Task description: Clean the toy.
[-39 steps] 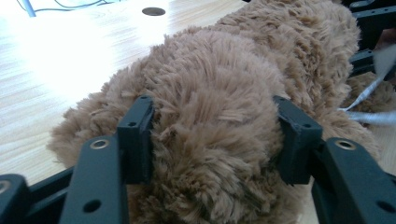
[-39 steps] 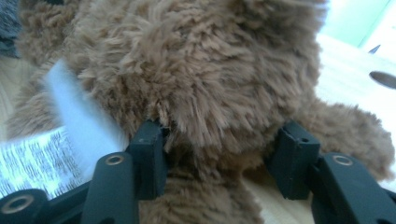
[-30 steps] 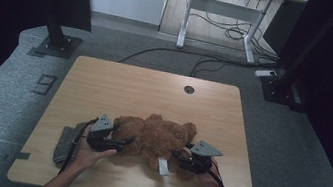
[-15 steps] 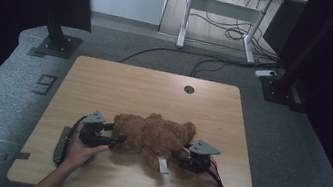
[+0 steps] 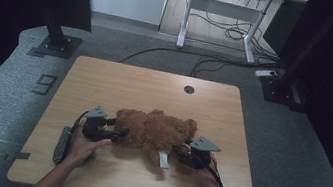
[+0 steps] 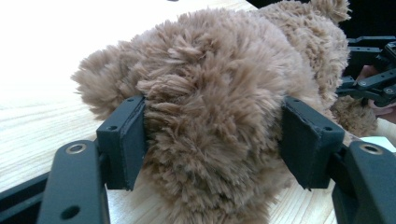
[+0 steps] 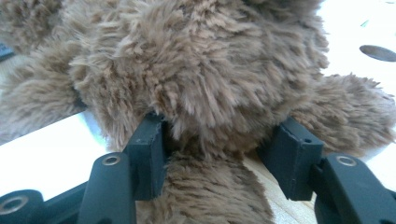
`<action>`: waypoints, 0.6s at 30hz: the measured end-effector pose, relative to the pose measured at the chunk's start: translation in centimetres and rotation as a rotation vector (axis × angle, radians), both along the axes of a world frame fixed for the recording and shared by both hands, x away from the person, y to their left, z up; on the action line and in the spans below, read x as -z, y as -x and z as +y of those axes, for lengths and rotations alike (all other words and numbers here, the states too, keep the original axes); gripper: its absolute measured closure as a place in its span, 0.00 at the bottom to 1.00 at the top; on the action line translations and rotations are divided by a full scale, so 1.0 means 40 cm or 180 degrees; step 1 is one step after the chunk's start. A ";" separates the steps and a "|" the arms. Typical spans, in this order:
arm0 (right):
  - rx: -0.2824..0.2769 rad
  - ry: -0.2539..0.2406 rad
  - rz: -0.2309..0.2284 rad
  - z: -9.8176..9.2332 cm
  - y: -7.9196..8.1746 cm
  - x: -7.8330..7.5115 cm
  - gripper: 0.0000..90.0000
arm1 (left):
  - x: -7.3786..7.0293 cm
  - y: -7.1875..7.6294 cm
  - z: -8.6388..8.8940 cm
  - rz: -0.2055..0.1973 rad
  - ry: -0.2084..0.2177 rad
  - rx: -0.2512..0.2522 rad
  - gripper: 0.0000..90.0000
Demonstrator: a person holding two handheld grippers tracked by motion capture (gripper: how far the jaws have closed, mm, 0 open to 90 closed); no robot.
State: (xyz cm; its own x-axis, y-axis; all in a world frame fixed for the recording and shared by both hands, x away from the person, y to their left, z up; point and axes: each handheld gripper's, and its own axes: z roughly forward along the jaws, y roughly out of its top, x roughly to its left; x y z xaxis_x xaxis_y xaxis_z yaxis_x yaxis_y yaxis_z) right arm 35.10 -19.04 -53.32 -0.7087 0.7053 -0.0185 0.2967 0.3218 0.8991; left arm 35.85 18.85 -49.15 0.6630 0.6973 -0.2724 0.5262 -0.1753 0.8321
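A: What changed on the left gripper [image 5: 120, 132]?
B: It slid in toward the plush bear's [image 5: 156, 131] left end, and its jaws just closed a bit further. In the left gripper view both pads sat sunk into the fur of one rounded part, so it was pinching the bear.
A: Right gripper [image 5: 179, 152]?
B: It kept its place at the bear's right end, jaws half spread around a narrower part. Probably clamped, but the fur hid the contact, so I wouldn't swear to it.
A: Where was the bear?
B: Lying flat on the surface [image 5: 130, 87], between the two grippers, near the person's edge.
A: So?
B: My read: both ends gripped, ready for a two-handed lift or stretch.
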 end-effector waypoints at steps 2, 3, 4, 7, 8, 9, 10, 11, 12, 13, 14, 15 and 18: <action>0.0011 -0.0070 -0.0015 -0.005 0.006 -0.004 0.47 | -0.013 0.008 0.009 -0.0051 -0.0027 -0.0023 0.34; 0.0018 -0.0090 -0.0019 -0.007 0.009 -0.006 0.47 | -0.021 0.015 0.017 -0.0094 -0.0053 -0.0046 0.34; 0.0032 -0.0119 -0.0039 -0.010 0.013 -0.009 0.47 | -0.027 0.019 0.024 -0.0119 -0.0063 -0.0059 0.34; 0.0055 -0.0138 -0.0065 -0.014 0.021 -0.011 0.46 | -0.039 0.032 0.046 -0.0137 -0.0084 -0.0109 0.34; 0.0065 -0.0148 -0.0067 -0.016 0.024 -0.012 0.46 | -0.043 0.040 0.058 -0.0140 -0.0117 -0.0133 0.34; 0.0071 -0.0184 -0.0084 -0.018 0.027 -0.014 0.46 | -0.046 0.047 0.067 -0.0139 -0.0157 -0.0155 0.34; 0.0072 -0.0197 -0.0098 -0.020 0.031 -0.015 0.46 | -0.047 0.053 0.074 -0.0152 -0.0196 -0.0172 0.33; 0.0079 -0.0207 -0.0109 -0.022 0.034 -0.017 0.46 | -0.049 0.064 0.087 -0.0175 -0.0266 -0.0217 0.33; 0.0082 -0.0238 -0.0117 -0.025 0.037 -0.019 0.46 | -0.050 0.073 0.098 -0.0175 -0.0310 -0.0245 0.32; 0.0080 -0.0260 -0.0132 -0.028 0.040 -0.021 0.46 | -0.050 0.080 0.107 -0.0170 -0.0338 -0.0263 0.31; 0.0084 -0.0277 -0.0130 -0.030 0.042 -0.022 0.46 | -0.048 0.092 0.123 -0.0161 -0.0408 -0.0295 0.31; 0.0087 -0.0298 -0.0140 -0.033 0.045 -0.023 0.46 | -0.047 0.099 0.132 -0.0162 -0.0446 -0.0335 0.30; 0.0080 -0.0287 -0.0145 -0.035 0.050 -0.024 0.46 | -0.033 0.126 0.171 -0.0126 -0.0592 -0.0476 0.29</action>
